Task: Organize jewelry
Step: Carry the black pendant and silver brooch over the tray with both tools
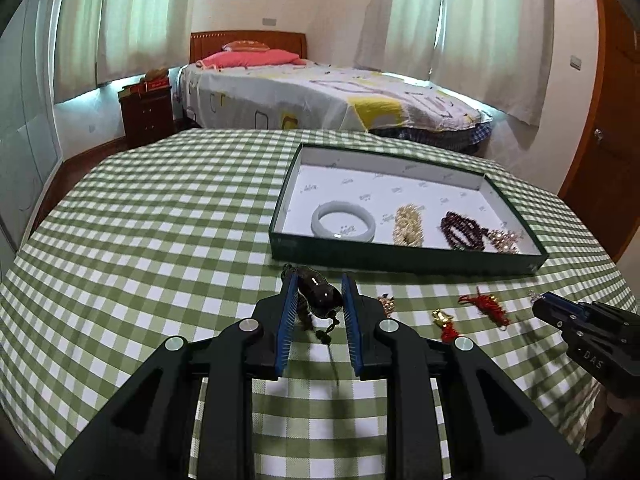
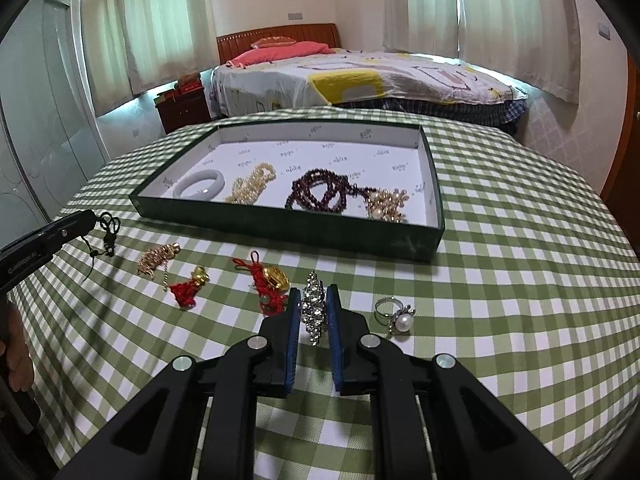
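A: How far along is the sorting?

B: About halfway, I'd judge. Lowest in the left wrist view, the left gripper (image 1: 319,298) is clamped on a dark glossy pendant (image 1: 320,294) with a black cord dangling below it. In the right wrist view, bottom centre, the right gripper (image 2: 313,310) is clenched on a sparkling rhinestone piece (image 2: 314,307), a narrow strip of clear stones standing upright between the blue pads.

A: What's left on the checked tablecloth (image 2: 520,280)?

B: Right of centre, a pearl ring (image 2: 396,316); left of the fingers, two red-tasselled gold charms (image 2: 270,284) (image 2: 190,286) and a gold chain (image 2: 158,260).

A: And further up?

B: The green tray (image 2: 288,220), mid-frame, already holds a white bangle (image 2: 199,186), a cream bead strand (image 2: 252,186), dark red beads (image 2: 322,194) and a gold cluster (image 2: 386,202).
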`<state>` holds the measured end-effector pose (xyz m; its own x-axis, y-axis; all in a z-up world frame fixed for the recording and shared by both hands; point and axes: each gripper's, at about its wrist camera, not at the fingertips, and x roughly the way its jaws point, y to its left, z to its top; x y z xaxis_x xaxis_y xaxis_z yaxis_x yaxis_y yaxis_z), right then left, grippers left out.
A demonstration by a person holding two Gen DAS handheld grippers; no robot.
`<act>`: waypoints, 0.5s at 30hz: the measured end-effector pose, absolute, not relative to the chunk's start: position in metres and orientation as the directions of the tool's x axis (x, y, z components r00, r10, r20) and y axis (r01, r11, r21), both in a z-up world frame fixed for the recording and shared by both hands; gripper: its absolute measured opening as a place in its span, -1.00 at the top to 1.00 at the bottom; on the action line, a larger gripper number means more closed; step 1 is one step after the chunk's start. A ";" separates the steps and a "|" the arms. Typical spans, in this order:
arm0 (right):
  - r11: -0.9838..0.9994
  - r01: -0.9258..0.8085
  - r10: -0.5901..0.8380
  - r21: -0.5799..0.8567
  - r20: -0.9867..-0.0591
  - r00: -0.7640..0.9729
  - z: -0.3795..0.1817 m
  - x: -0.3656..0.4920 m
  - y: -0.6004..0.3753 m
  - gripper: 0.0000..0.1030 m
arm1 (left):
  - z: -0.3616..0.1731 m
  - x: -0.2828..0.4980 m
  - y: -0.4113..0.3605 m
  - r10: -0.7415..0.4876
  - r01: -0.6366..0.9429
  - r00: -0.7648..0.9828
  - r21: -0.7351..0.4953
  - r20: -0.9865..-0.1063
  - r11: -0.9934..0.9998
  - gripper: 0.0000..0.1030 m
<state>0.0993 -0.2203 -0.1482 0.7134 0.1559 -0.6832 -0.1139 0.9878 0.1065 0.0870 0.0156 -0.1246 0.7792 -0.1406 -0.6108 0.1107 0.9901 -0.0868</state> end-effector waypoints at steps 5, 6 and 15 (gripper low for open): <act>0.987 -0.121 0.161 0.107 -0.664 0.730 -0.138 0.095 -0.219 0.73 | -0.112 0.081 0.014 -0.150 0.120 0.795 -0.090 -0.588 0.989 0.57; 0.987 -0.122 0.162 0.107 -0.661 0.733 -0.136 0.094 -0.218 0.73 | -0.110 0.079 0.014 -0.152 0.122 0.797 -0.092 -0.584 0.988 0.57; 0.983 -0.124 0.180 0.134 -0.616 0.767 -0.110 0.094 -0.223 0.73 | -0.077 0.077 0.007 -0.193 0.158 0.829 -0.111 -0.525 0.981 0.57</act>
